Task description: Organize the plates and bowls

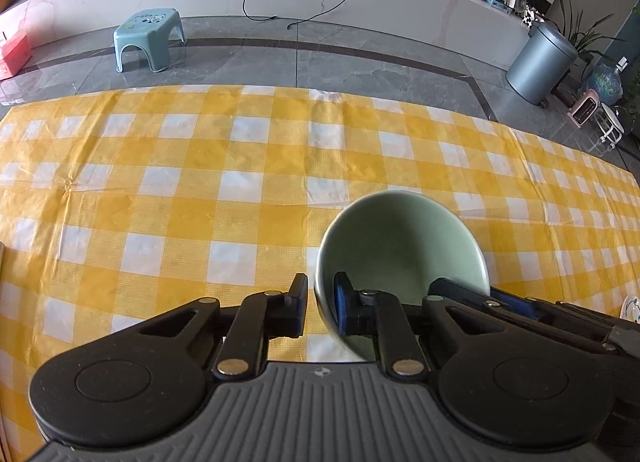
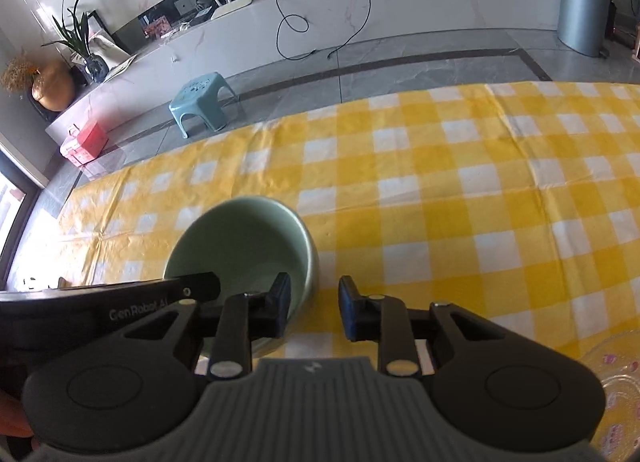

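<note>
Left wrist view shows the pale green bowl [image 1: 404, 246] on the yellow checked tablecloth [image 1: 160, 189], tipped a little toward the camera, probably because both grippers have hold of its near rim from opposite sides to lift it. The left gripper [image 1: 320, 304] straddles the bowl's left wall with one finger outside and the blue pad inside, the narrow gap between them pinching the rim. In the right wrist view the right gripper [image 2: 314, 308] stands a little wider, its left finger inside the bowl's right wall and its right finger outside; whether it grips firmly I cannot tell.
</note>
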